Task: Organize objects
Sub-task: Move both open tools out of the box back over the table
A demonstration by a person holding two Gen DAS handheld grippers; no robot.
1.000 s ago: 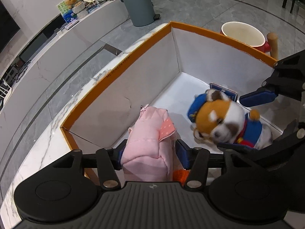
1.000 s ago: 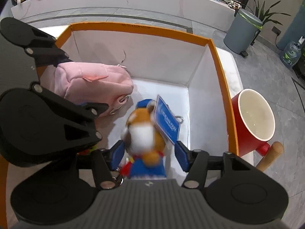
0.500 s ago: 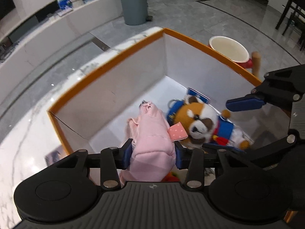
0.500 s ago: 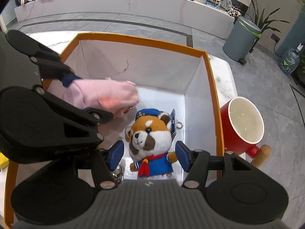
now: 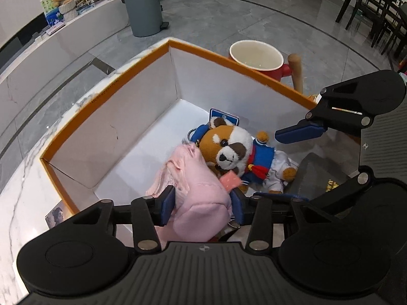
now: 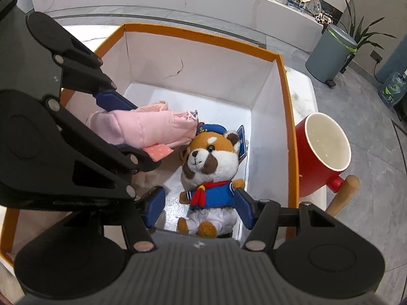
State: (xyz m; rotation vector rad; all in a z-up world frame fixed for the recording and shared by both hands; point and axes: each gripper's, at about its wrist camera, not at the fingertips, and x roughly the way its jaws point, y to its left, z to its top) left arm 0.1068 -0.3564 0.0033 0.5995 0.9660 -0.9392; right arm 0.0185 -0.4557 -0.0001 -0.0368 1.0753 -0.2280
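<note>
An orange-rimmed white box [image 5: 127, 76] [image 6: 287, 81] stands on the marble counter. A plush red panda in a blue sailor suit [image 5: 236, 152] [image 6: 211, 162] lies on the box floor with a blue tag behind its head. My left gripper [image 5: 202, 207] is shut on a pink fabric pouch [image 5: 195, 190] [image 6: 145, 129] and holds it inside the box, its tip touching the plush's head. My right gripper [image 6: 199, 207] is open, its fingers on either side of the plush's body, apart from it.
A red pot with a cream inside and a wooden handle [image 5: 257, 56] [image 6: 323, 157] stands just outside the box's right wall. A grey pedal bin [image 5: 143, 10] [image 6: 330, 53] stands on the floor beyond. A small card [image 5: 57, 216] lies on the counter left of the box.
The right gripper let go of the plush, which now lies on the box floor, and drew back. The left gripper moved the pink pouch right, against the plush's head.
</note>
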